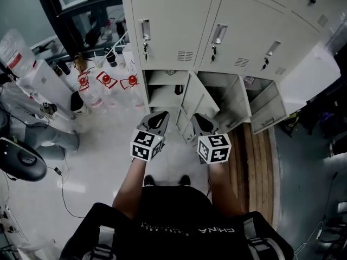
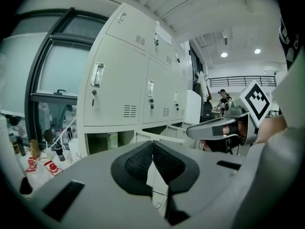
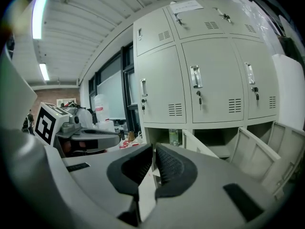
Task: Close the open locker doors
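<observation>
Pale floor fronts grey lockers (image 1: 179,31); three bottom doors (image 1: 196,99) stand swung toward the person, long edges upright, just beyond left gripper (image 1: 155,118) and right gripper (image 1: 203,124). Left gripper view: jaws clenched, empty; greenish item (image 2: 112,140) inside leftmost compartment (image 2: 95,144). Right gripper view: jaws all but closed, empty.

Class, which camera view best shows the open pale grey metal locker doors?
The head view: all three open pale grey metal locker doors show from above, swung outward. The right gripper view shows them low at its right, partly hidden. The left gripper view catches only slivers of them.
</observation>
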Demonstrator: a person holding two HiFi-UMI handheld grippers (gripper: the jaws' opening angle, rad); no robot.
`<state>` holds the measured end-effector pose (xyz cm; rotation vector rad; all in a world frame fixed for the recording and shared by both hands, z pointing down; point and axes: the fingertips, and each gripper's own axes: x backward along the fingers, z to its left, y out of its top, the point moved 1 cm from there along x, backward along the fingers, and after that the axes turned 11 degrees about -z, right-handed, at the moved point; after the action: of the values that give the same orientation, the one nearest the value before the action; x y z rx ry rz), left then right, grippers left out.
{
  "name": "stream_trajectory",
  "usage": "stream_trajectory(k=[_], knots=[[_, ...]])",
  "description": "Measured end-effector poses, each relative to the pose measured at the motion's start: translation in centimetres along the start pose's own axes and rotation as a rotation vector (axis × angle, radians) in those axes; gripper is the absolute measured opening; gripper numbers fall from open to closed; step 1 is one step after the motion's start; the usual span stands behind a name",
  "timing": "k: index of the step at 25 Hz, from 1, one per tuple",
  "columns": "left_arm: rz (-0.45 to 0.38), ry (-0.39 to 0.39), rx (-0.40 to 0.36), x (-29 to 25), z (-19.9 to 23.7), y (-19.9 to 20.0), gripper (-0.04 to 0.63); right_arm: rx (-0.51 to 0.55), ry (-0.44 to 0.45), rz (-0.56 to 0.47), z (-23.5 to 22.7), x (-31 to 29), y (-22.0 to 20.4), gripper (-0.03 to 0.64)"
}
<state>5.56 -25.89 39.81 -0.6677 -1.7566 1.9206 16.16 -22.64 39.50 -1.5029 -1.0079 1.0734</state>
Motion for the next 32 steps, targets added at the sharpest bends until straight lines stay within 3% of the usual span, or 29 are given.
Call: stream_trajectory(k=[9,19,24,32], knots=[[0.011,0.001,0.015,-0.8,-0.4,-0.5,0.020,0.011,-0.038,0.008,-2.7,0.6,-0.5,0.044],[0.056,-0.064,0.025,-3.9,-4.4,-2.8,0.020,0.026,-0.163,0.055,-11.5,1.8,-3.3,0.052],[0.090,-0.094,0.036,-5.7,-6.7,-4.4,0.020,0.054,-0.143,0.095,-14.1,1.2,-4.9,0.111],[0.121,-0.120,0.006,-7.4,-9.0,-5.5,0.020,0.063,-0.083,0.137,-16.6,-0.4,-7.2,0.124]])
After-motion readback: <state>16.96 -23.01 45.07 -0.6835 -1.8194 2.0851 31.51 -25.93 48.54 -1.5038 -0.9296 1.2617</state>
